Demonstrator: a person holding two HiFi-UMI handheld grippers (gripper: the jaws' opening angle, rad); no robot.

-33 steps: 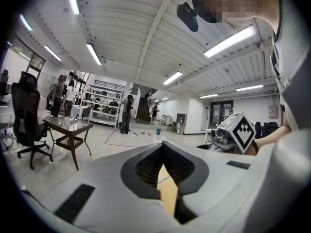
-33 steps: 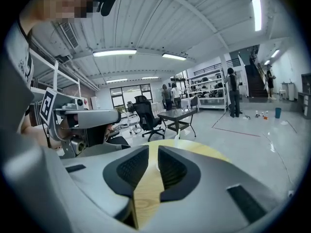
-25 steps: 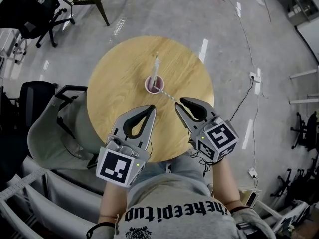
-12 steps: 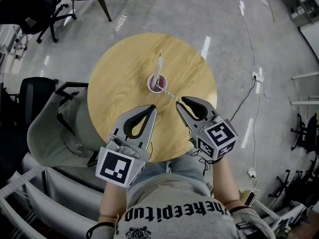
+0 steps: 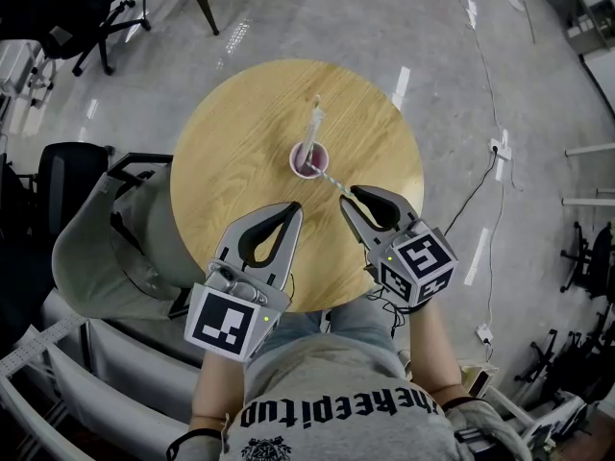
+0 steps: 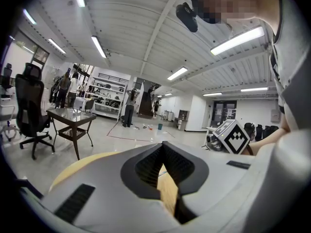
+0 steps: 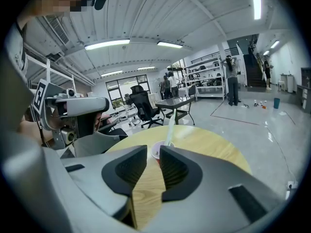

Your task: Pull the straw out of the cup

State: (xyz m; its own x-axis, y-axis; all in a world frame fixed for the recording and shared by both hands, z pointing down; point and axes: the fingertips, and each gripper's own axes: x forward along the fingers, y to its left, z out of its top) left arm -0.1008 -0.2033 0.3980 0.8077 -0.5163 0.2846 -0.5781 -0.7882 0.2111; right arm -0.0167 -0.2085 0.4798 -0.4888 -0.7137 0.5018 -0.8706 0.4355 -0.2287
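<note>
Your right gripper is nearer the pink cup on the desk, its fingers slightly parted and empty. The straw stands in the cup, leaning away from you. Left gripper sits farther from the cup, clenched on nothing.

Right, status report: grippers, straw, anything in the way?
Left hand-held gripper shut, empty. Right hand-held gripper slightly open, short of cup. Straw in cup. Nothing blocking.
</note>
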